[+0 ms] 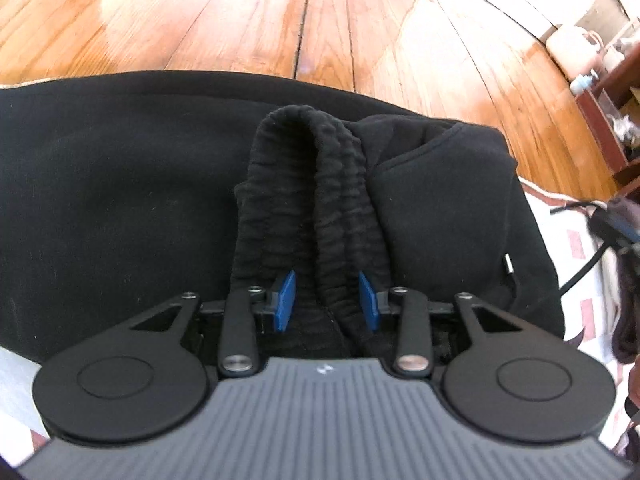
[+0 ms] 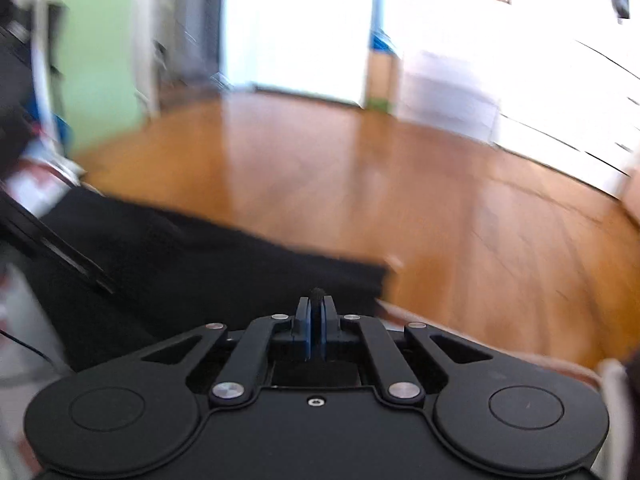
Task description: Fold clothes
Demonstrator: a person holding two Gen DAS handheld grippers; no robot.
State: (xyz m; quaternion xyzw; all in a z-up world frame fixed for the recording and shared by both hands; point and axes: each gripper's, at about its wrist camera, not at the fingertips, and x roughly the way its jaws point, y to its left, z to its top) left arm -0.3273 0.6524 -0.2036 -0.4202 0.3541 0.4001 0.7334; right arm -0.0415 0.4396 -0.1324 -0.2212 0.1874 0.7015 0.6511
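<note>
On the wooden floor (image 1: 248,12) lies a black hoodie (image 1: 100,184), spread wide; its ribbed cuff (image 1: 320,184) runs lengthwise straight away from the left gripper (image 1: 326,300), whose blue fingers (image 1: 285,300) grasp the bunched rib. Right gripper (image 2: 317,328), blurred, is clenched on a thin pinch of black fabric at the hoodie edge (image 2: 280,264). Left is nearer the cuff.

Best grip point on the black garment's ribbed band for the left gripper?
Take the bunched ribbed band across its thickness near the end closest to the camera, coming from above and behind as the left gripper sits now. The band stands up in a ridge between the blue pads, so they can pinch both layers.
</note>
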